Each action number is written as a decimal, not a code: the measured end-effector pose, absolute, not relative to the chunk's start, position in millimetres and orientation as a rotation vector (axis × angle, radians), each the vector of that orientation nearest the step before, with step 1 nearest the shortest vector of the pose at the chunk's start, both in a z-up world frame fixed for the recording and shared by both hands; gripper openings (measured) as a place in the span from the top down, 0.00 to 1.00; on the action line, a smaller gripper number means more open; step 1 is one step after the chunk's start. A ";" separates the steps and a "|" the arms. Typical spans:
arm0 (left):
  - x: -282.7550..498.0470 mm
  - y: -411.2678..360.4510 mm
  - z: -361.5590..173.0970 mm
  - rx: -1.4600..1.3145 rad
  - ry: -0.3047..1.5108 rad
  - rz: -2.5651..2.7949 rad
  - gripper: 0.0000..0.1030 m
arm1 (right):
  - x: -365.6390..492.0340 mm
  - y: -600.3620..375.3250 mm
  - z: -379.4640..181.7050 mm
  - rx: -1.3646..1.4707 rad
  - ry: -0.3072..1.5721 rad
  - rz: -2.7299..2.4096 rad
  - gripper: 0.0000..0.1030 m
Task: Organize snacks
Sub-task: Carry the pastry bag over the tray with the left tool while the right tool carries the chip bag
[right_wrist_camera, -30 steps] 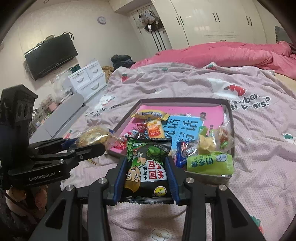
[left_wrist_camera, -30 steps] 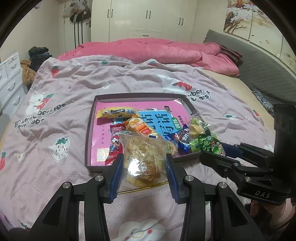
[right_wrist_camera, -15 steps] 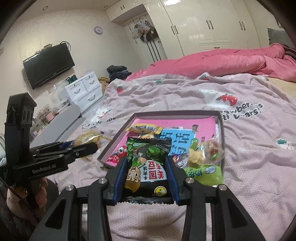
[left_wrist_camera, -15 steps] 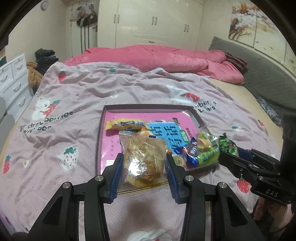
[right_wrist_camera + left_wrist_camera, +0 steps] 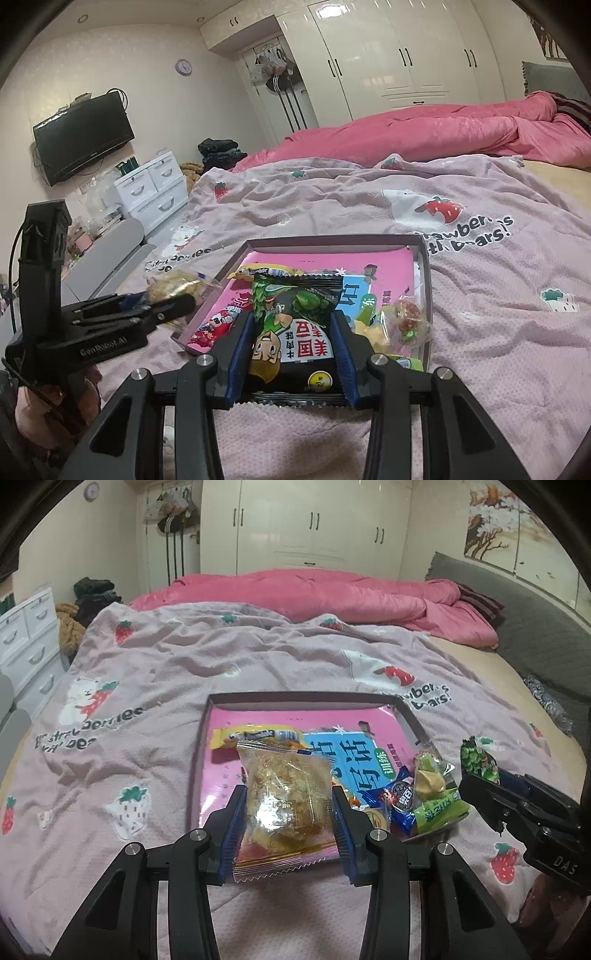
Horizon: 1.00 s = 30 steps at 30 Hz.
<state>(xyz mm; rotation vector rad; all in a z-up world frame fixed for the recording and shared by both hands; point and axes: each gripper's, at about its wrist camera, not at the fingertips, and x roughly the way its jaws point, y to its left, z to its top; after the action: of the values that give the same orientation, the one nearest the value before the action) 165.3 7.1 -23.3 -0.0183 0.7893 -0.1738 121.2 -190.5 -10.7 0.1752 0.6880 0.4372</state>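
Left wrist view: a clear pastry packet (image 5: 286,805) sits clamped in the left hand-held gripper (image 5: 288,825), held above the near edge of a shallow tray (image 5: 295,698) of snacks. One green pea bag (image 5: 295,332) is pinched in the right hand-held gripper (image 5: 293,356). Both tilt downward over a strawberry-print blanket (image 5: 155,672) on a bed, with white wardrobes (image 5: 310,520) behind.

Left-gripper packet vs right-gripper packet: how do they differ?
The clear pastry packet in the left gripper is see-through, showing a golden crumbly bun; the dark green-pea packet in the right gripper is opaque, with a cartoon face and printed characters. The pastry packet looks puffier; the pea packet lies flatter. Shared: each is sealed, with crimped ends, and clamped between blue pads near the tray.
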 end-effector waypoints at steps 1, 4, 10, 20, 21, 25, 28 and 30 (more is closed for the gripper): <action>167.2 4.6 -25.7 -0.012 0.794 -0.179 0.56 | 123.3 -188.8 -11.0 0.171 0.689 0.437 0.59; 172.0 -0.2 -30.6 0.000 0.803 -0.188 0.56 | 128.6 -184.3 -12.2 0.159 0.688 0.436 0.59; 180.9 -2.1 -42.3 0.006 0.829 -0.185 0.56 | 134.8 -175.5 -16.5 0.115 0.691 0.429 0.59; 187.1 -4.0 -54.1 -0.004 0.864 -0.193 0.56 | 144.5 -169.1 -25.2 0.067 0.719 0.397 0.59; 187.6 -4.7 -54.9 -0.002 0.865 -0.193 0.56 | 145.0 -168.7 -25.9 0.067 0.722 0.397 0.59; 189.2 -6.6 -57.6 -0.002 0.872 -0.195 0.56 | 148.3 -166.4 -27.2 0.061 0.727 0.393 0.59; 191.1 -8.4 -59.6 0.002 0.876 -0.191 0.56 | 151.5 -163.9 -27.1 0.051 0.724 0.390 0.59; 192.7 -8.6 -60.6 0.001 0.879 -0.190 0.56 | 152.8 -162.1 -27.2 0.048 0.726 0.389 0.59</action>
<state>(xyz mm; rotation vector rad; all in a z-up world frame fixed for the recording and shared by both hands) 192.7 -8.6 -60.6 0.0005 0.8792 -0.1900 152.8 -162.1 -27.2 0.0479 0.7258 0.3895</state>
